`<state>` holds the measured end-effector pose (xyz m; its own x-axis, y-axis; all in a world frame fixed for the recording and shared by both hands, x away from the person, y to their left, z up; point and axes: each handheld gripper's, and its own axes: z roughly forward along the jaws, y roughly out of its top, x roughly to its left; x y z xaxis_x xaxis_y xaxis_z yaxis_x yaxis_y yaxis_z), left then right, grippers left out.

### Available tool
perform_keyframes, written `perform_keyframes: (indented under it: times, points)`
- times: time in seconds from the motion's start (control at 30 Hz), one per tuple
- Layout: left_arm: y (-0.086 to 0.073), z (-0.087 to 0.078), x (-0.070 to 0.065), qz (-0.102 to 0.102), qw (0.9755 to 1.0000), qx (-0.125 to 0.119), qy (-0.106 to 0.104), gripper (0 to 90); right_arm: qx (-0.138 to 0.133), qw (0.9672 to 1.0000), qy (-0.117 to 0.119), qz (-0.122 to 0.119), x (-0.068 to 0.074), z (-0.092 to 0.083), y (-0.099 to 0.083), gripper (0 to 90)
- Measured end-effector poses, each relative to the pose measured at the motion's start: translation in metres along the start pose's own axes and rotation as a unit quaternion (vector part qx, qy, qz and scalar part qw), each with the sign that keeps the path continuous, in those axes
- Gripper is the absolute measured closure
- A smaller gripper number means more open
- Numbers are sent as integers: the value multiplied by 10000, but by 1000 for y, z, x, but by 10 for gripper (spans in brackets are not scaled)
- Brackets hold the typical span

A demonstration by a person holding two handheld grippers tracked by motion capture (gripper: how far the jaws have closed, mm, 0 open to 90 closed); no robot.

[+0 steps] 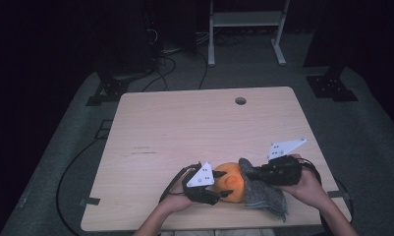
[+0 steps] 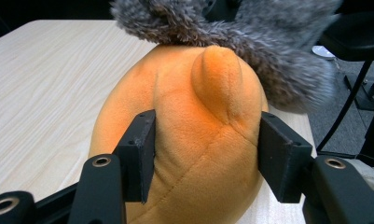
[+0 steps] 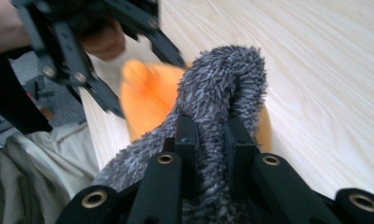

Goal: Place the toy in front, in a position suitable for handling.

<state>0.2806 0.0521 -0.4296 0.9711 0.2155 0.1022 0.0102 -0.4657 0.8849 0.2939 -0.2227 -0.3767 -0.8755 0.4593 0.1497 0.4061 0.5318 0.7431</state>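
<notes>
Soft orange plush toy and fluffy grey cloth, worked at the lower centre of the high view.

The orange plush toy lies near the table's front edge; the left gripper has its jaws clamped on the toy's flanks, denting the pile; the right gripper pinches a fold of the grey cloth, draped against the toy's right side; both look light, squashy and non-slip; the toy is best taken across its body, the cloth by a bunched fold.
</notes>
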Motion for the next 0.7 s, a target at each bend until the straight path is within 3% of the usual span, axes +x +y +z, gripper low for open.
perform_keyframes:
  times: [0.13,0.33,0.43,0.57,0.7]
  points:
    - [2,1,-5,211,9998,61,-10,425,90,10000,-2,36,1,-6,-5,780]
    - [2,1,-11,421,9990,143,-6,414,-58,9988,319,-354,20,-2,19,779]
    - [1,0,-11,459,9988,168,23,415,158,9983,301,-476,22,9,25,778]
    - [-2,-2,-8,308,9995,71,44,417,178,9992,179,-321,13,8,19,778]
    - [-3,-2,-6,285,9996,73,20,417,180,9998,52,-28,-3,1,1,779]
